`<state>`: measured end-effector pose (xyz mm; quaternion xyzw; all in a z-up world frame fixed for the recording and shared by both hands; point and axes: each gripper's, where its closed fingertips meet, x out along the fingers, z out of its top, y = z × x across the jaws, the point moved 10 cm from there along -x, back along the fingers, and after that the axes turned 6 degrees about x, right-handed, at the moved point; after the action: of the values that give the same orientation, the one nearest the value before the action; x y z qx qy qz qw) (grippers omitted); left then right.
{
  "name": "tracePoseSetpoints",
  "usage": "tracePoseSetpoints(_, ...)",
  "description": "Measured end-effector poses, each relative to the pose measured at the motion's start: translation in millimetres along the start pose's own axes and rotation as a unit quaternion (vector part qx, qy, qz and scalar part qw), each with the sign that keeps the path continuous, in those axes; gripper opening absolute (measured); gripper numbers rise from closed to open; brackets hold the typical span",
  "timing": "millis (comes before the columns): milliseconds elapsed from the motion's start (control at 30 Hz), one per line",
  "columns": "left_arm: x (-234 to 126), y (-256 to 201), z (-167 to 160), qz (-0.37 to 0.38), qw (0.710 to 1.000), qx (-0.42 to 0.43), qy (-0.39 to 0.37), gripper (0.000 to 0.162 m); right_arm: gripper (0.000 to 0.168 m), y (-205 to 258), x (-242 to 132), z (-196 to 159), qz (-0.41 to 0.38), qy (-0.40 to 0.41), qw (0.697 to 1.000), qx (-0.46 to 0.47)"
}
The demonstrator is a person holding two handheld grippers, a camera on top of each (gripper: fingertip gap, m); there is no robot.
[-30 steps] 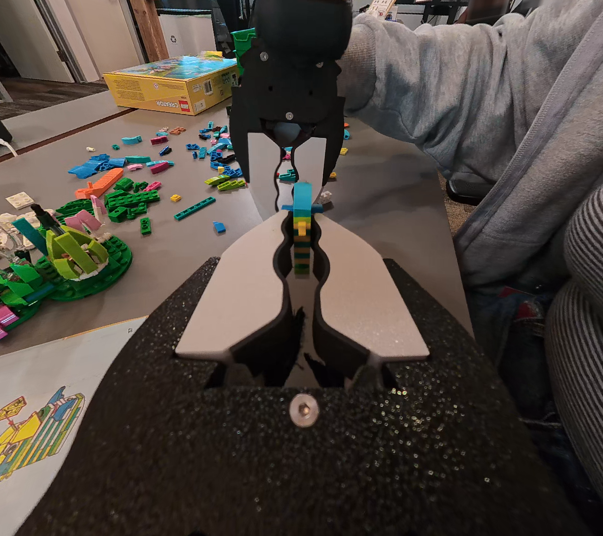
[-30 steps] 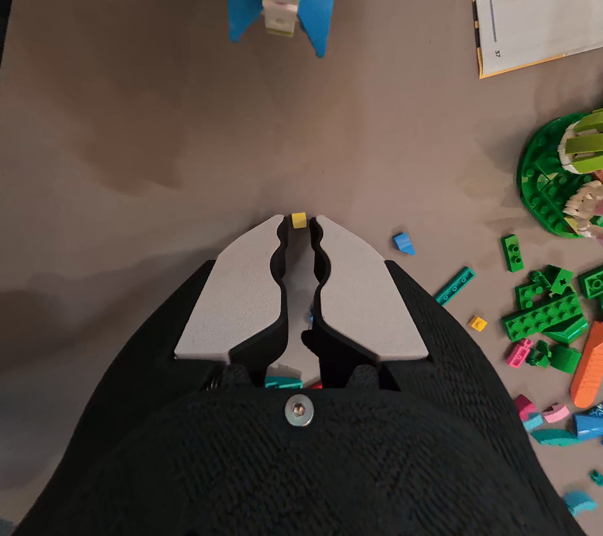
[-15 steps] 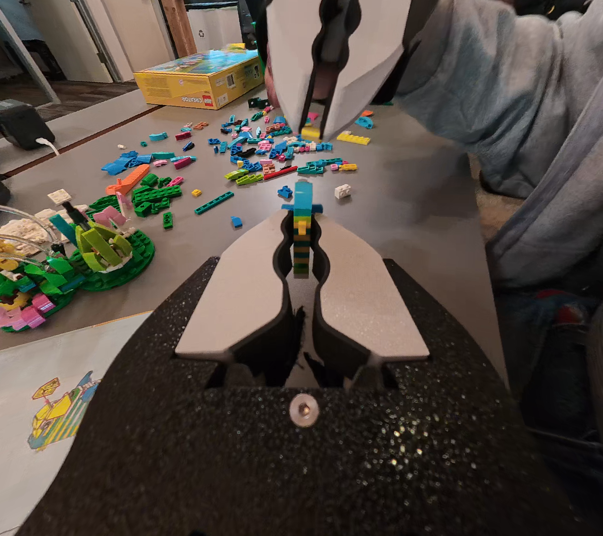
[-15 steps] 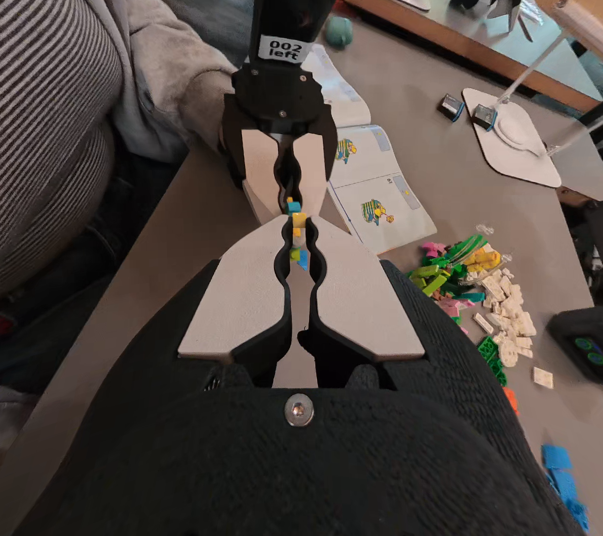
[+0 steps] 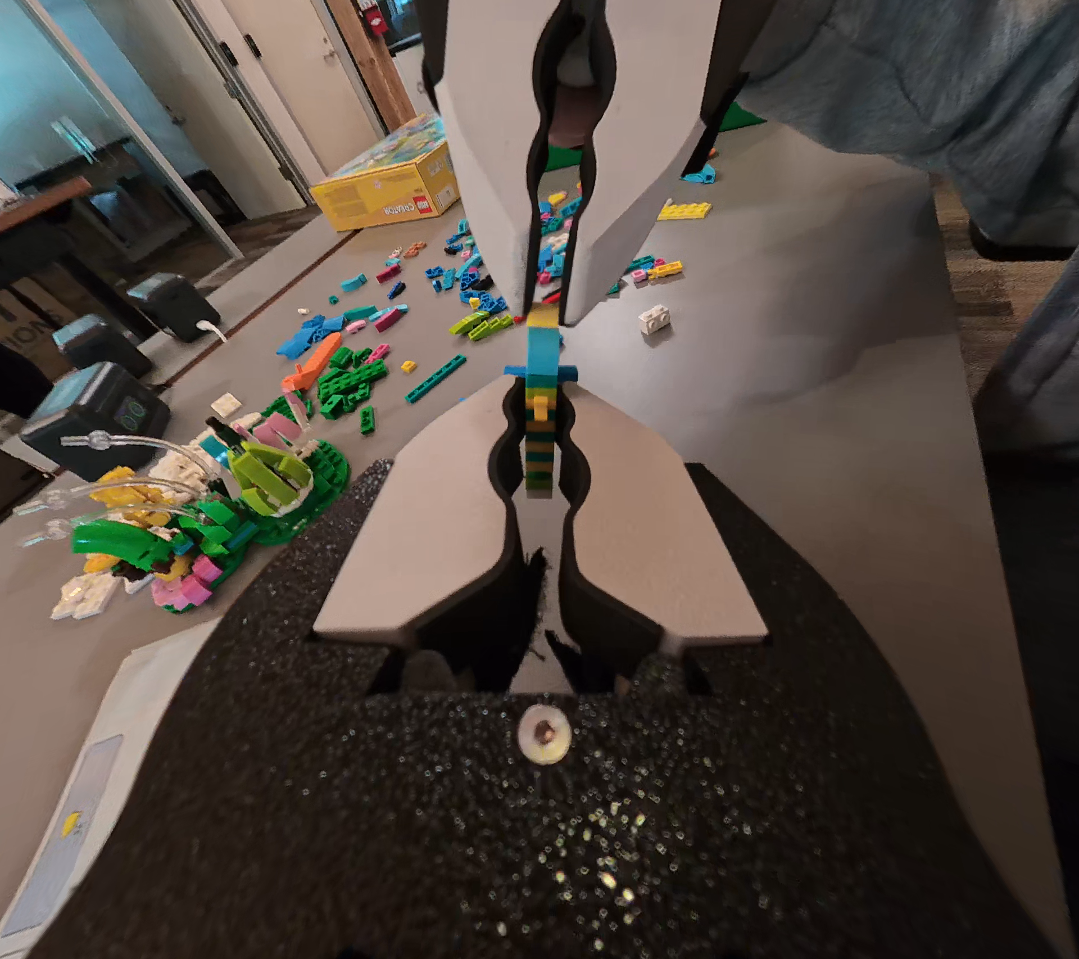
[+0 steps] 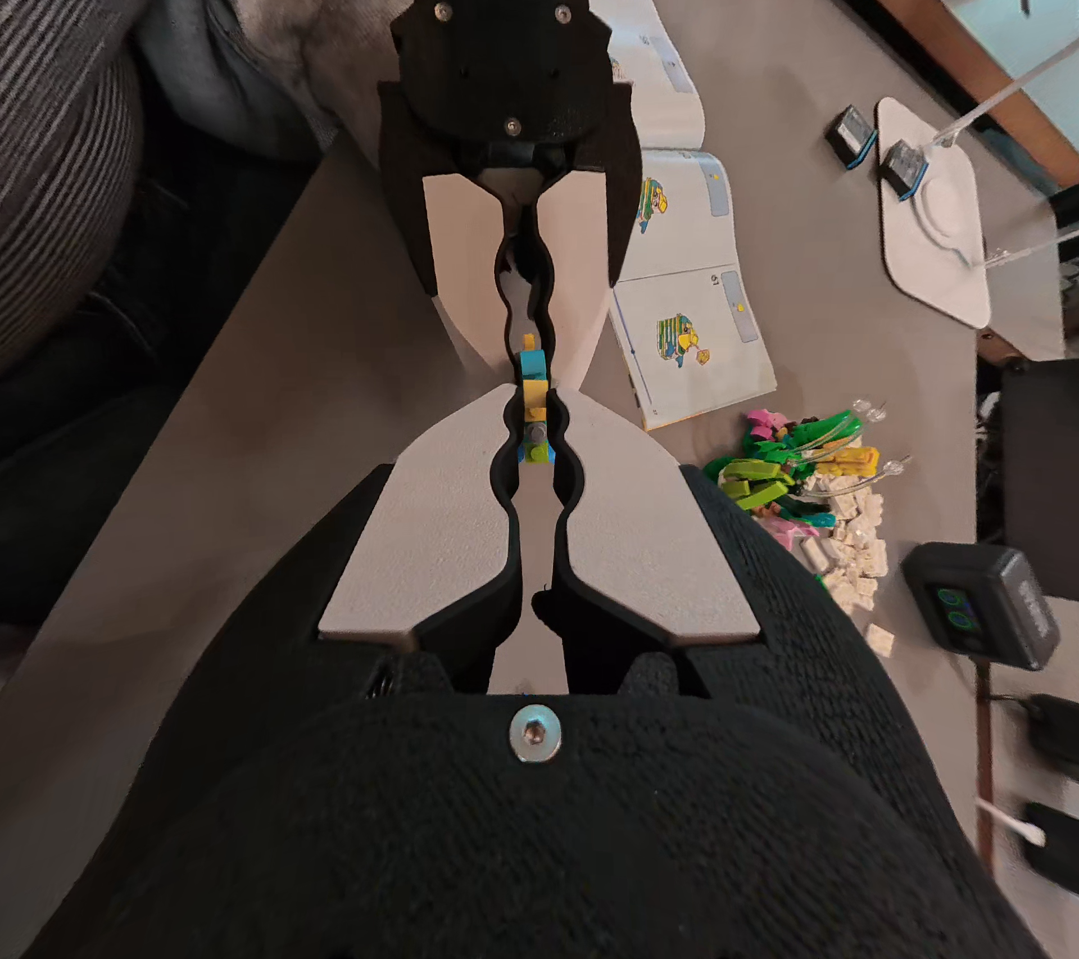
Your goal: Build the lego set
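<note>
Slim striped lego build [image 5: 538, 440], green, yellow and teal bands with blue side fins and a light-blue top, held upright above the grey desk [image 5: 788, 405], pinched between the left gripper [image 5: 538, 399] fingers. Small yellow brick [image 5: 544, 315] clamped in the right gripper [image 5: 543, 316] fingertips, touching the build's top.

Instruction booklet [image 6: 695, 300] — far pages behind left claw [image 6: 528, 364]; loose bricks [image 5: 467, 282] partly hidden.

Two grippers meet tip to tip over a small lego build

At frame centre the right gripper [image 6: 534, 393] pinches a yellow brick [image 6: 533, 392] against the striped lego model [image 6: 532, 364] clamped by the left gripper [image 6: 528, 367] above; an open instruction booklet [image 6: 689, 323] and green lego plants [image 6: 782, 469] lie right on the grey table [image 6: 350, 347].
</note>
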<state>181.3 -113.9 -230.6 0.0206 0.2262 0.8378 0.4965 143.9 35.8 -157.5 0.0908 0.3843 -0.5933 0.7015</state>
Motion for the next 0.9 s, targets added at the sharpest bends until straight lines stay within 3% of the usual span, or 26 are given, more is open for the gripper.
tracePoseSetpoints(167,-0.9,-4.6,2.2,0.019,0.999,0.05,-0.002,0.008,0.006,7.3,-1.4,1.0,-0.014,-0.004,0.999,-0.037)
tracePoseSetpoints(467,0.4,-13.8,3.8,0.032,0.993,0.11,0.023,0.008,0.006,22.6,2.1,11.2,-0.036,0.077,0.988,-0.131)
tracePoseSetpoints(900,3.7,-12.8,1.8,0.068,0.987,0.12,0.076,0.008,0.006,22.8,14.2,17.3,-0.082,0.153,0.982,-0.075)
